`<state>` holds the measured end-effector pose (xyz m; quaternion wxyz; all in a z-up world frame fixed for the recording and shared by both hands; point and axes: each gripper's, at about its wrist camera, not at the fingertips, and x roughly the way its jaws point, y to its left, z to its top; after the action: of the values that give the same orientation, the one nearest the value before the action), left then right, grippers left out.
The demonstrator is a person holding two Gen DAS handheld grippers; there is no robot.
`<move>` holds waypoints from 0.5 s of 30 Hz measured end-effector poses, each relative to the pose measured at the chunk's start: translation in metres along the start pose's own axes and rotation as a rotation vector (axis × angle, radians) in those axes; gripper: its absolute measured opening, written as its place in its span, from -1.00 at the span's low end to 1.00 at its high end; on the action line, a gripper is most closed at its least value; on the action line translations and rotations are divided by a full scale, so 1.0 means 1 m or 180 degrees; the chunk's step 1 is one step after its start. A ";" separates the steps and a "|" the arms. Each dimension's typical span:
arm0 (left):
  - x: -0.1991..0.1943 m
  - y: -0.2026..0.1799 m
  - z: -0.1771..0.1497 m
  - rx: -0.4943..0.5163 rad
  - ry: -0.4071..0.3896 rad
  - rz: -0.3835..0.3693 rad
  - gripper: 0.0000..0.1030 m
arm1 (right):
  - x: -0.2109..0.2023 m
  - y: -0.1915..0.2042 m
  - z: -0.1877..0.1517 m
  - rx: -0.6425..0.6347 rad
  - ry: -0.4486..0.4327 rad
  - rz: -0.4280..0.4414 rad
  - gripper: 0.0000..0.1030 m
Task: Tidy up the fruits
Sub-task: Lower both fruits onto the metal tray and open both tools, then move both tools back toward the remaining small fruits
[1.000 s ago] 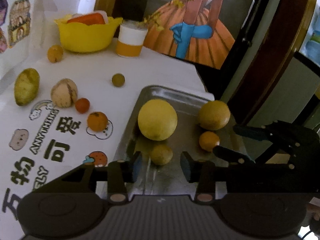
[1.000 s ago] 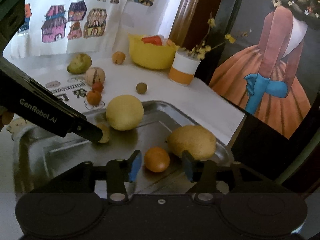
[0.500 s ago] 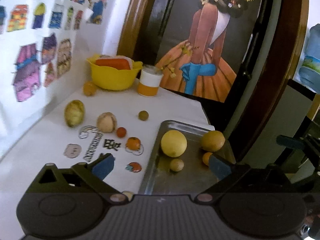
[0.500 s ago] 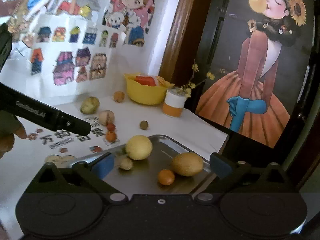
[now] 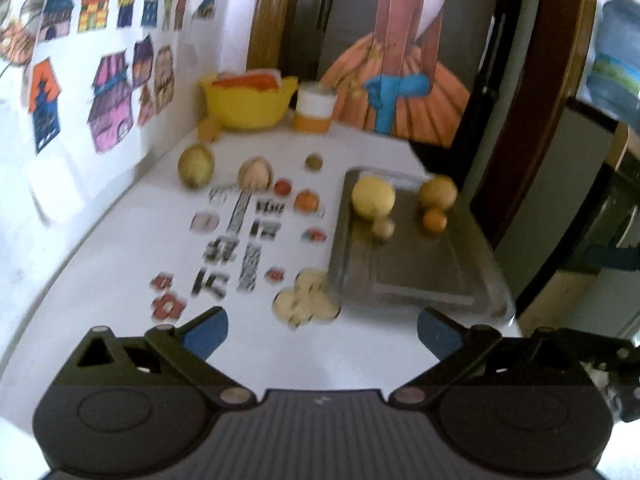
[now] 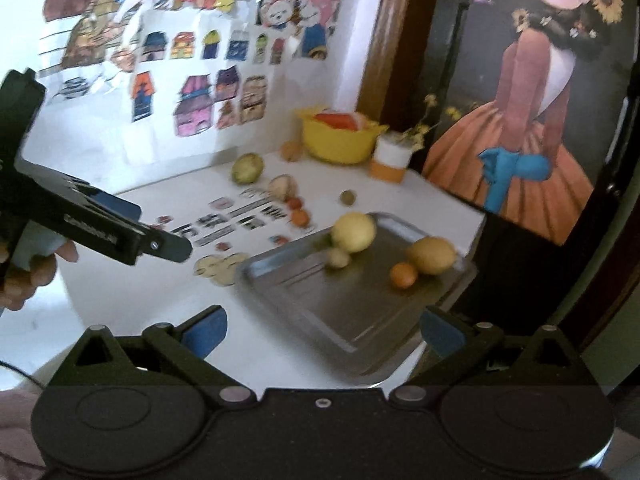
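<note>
A yellow bowl [image 5: 247, 105] and a white-and-orange cup [image 5: 314, 113] stand side by side at the back of the white surface [image 5: 120, 280]. House stickers [image 6: 208, 100] cover the wall; a painting [image 6: 528, 120] leans behind.

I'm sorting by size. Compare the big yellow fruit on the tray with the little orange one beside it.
The big yellow fruit is pale yellow and much larger; the small orange fruit is deep orange. The yellow one sits at the tray's far left, the orange one far right, against a brownish fruit. Both are round and on the tray.

A white wall [image 6: 100, 132] with cartoon stickers stands left; a painted poster [image 6: 532, 120] leans far right beside a brown wooden frame [image 6: 384, 40].
</note>
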<state>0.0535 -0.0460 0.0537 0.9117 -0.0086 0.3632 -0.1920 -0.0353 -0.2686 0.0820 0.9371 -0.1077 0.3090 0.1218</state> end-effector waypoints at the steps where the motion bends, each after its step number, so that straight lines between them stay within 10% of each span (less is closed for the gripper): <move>1: -0.002 0.003 -0.003 0.0019 0.0030 0.0030 0.99 | 0.000 0.004 0.000 0.0011 0.0042 0.0040 0.99; 15: -0.020 0.057 -0.003 -0.0119 0.0121 0.0481 0.99 | 0.022 0.064 0.038 -0.0212 0.0169 0.0592 0.99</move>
<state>0.0581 0.0144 0.0556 0.9162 0.0054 0.3836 -0.1159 -0.0165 -0.1935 0.0906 0.9091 -0.1128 0.3382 0.2155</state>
